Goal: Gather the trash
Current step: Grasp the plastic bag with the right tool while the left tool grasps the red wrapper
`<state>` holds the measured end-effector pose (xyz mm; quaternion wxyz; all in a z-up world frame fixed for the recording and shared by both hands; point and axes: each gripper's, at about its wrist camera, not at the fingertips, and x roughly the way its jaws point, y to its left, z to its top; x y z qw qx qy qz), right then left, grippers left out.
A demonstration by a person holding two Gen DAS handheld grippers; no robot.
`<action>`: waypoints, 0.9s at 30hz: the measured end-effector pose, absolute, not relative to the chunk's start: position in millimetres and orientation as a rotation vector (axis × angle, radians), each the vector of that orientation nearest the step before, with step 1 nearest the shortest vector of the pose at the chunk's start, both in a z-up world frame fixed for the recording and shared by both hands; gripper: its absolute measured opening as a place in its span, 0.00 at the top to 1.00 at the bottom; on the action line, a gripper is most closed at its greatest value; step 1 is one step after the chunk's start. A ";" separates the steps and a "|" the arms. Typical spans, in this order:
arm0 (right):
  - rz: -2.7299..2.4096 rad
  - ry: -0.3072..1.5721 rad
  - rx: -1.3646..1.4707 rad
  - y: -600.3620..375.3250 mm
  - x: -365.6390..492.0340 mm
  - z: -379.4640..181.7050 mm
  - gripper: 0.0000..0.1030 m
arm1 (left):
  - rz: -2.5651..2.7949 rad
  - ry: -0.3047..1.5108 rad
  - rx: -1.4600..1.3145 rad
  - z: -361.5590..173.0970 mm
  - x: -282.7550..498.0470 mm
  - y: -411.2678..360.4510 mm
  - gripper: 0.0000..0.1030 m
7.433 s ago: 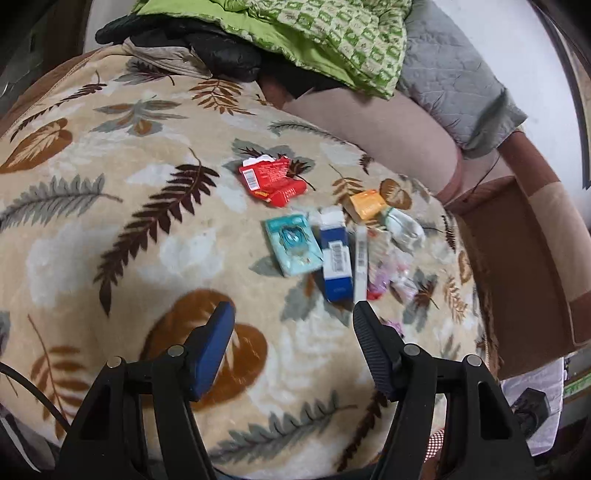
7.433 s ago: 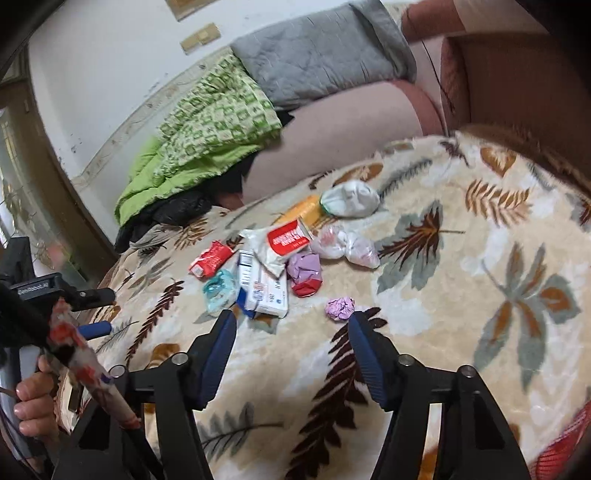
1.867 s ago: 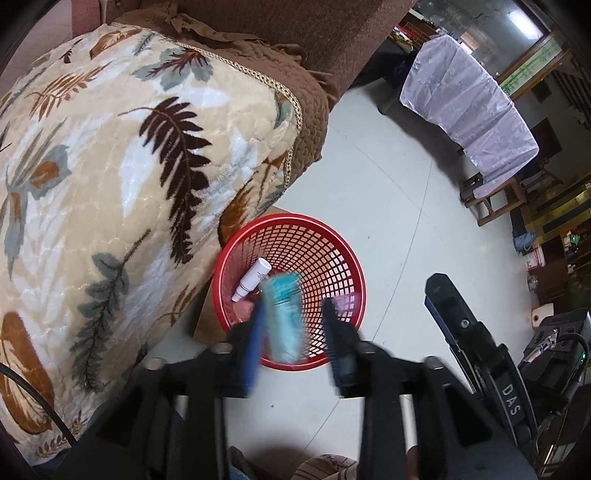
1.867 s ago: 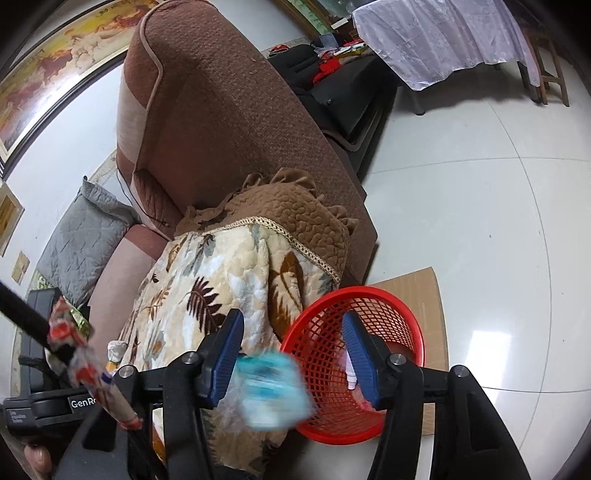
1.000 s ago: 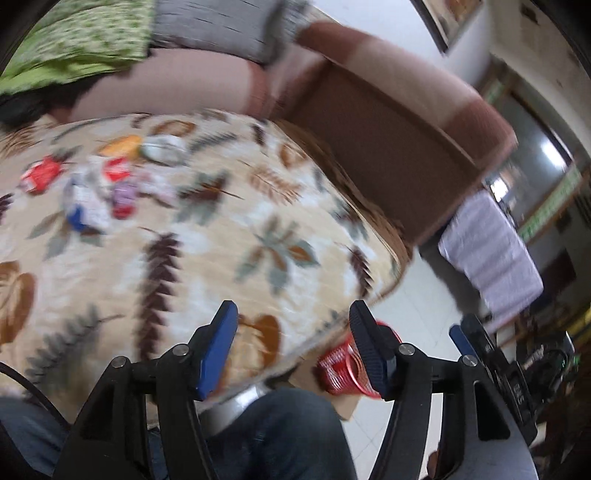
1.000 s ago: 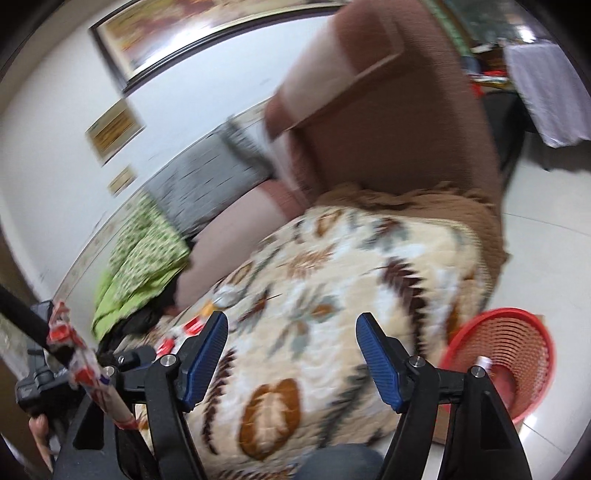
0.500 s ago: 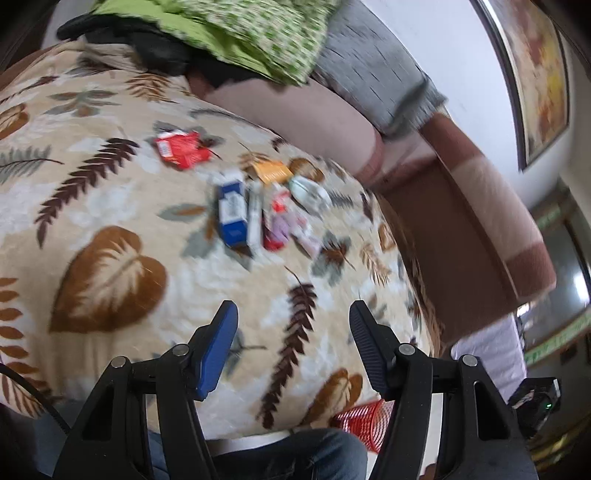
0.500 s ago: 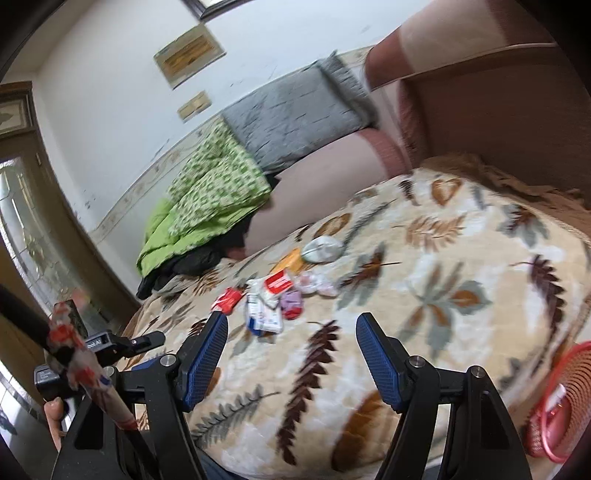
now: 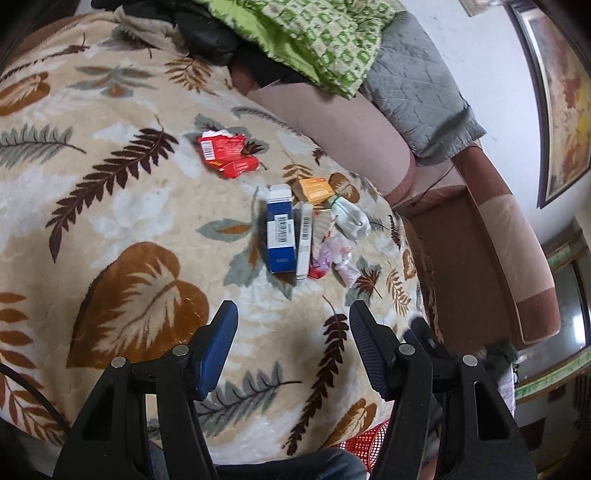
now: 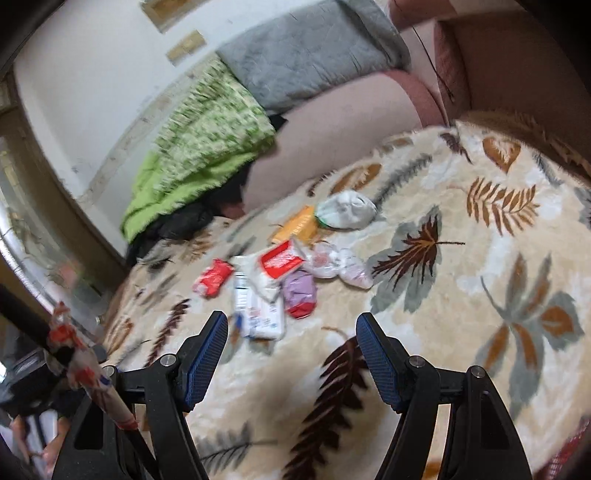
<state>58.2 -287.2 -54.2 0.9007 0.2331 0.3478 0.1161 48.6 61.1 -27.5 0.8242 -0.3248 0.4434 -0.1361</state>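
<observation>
On a sofa seat draped with a leaf-patterned blanket [image 9: 110, 206], a cluster of trash lies toward the back edge, just short of the pinkish backrest cushion [image 9: 332, 122]. Both grippers hover above the blanket's front edge with jaws spread wide and nothing between them: the left gripper [image 9: 290, 332] faces the pile from the front, the right gripper [image 10: 291, 343] from nearer the armrest end.

At the middle of the cluster a blue-and-white carton [image 9: 281, 236] lies flat, with a slim white box [image 9: 305, 240] touching its side. A torn red wrapper [image 9: 227, 153] sits apart from the others, toward the far left corner of the seat. An orange packet [image 9: 314, 190] lies closest to the backrest, and a crumpled white-and-green wad [image 9: 351, 219] rests just beside it. Pale purple wrapping [image 9: 325, 256] and a small red scrap [image 9: 317, 273] crowd against the white box, with clear crinkled plastic [image 9: 347, 271] beside them. From the right wrist, a white pouch with a red label [image 10: 280, 262] shows lying over the cartons.

Behind the pile, a green patterned quilt [image 9: 314, 33] and a grey quilted cushion [image 9: 413, 85] are heaped on the backrest. A red mesh basket [image 9: 373, 439] peeks out below the front edge of the seat, beside a denim-clad leg [image 9: 295, 463].
</observation>
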 end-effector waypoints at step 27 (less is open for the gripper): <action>0.214 0.667 0.719 -312.1 165.2 -157.7 0.80 | -0.099 1.160 -0.837 -123.3 261.1 108.5 0.40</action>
